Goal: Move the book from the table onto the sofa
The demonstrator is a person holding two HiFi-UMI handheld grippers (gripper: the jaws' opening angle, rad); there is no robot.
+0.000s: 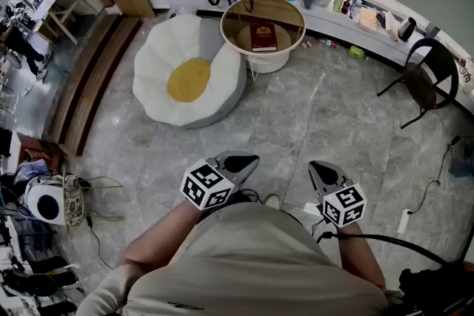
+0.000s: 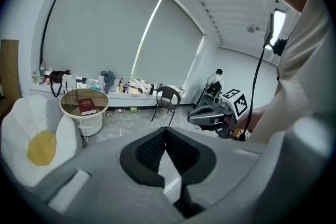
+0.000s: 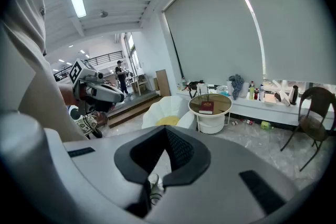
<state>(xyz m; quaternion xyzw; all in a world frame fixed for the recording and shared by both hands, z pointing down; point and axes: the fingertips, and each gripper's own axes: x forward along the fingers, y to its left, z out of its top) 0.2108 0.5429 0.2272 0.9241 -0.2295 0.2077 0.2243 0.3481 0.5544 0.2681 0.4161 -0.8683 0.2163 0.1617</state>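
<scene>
Holding nothing, both pairs of jaws are clenched. The left gripper (image 2: 167,131) and the right gripper (image 3: 167,131) hang close to the person's body, well apart from the book (image 1: 263,36). The book lies near the middle of the round bench (image 1: 227,29), just beside the white sofa (image 1: 159,59). I judge the person must first walk closer, then release the jaws before reaching for the book's edge.
</scene>
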